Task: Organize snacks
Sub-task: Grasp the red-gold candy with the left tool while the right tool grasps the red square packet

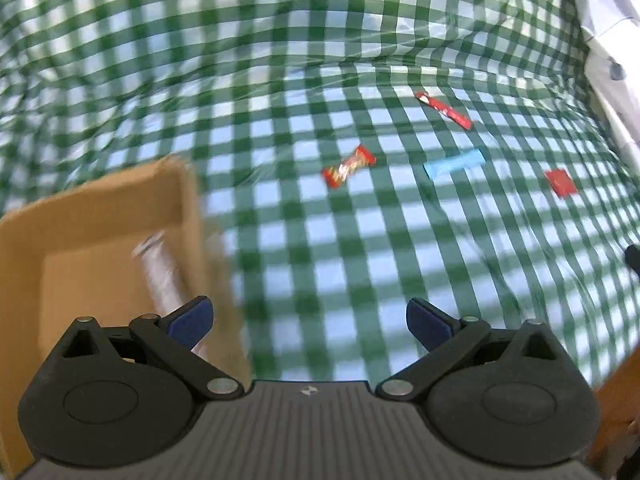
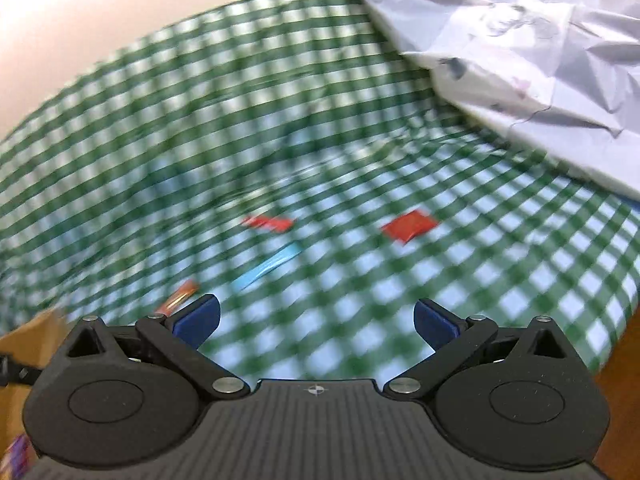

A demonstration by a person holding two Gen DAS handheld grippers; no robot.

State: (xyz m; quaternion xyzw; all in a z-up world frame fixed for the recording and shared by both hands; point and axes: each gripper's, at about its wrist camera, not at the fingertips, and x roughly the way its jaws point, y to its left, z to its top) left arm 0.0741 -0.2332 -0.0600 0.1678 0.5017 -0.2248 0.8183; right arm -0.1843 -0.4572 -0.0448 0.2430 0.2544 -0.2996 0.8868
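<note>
Both the left gripper and right gripper have fingers wide apart holding nothing, with the snacks ahead of the fingertips, so a fast grab could miss the thin blue snack and bunch up the checked cloth.

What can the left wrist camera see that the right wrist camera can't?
Only the left wrist view looks down into the cardboard box, with a silvery wrapped snack lying inside.

Only the right wrist view shows much of the crumpled white cloth and a pale wall behind the table.

Both show the green checked tablecloth, the blue snack, the square red packet, the long red bar and the red-orange candy. Both grippers, left and right, are open and empty.
</note>
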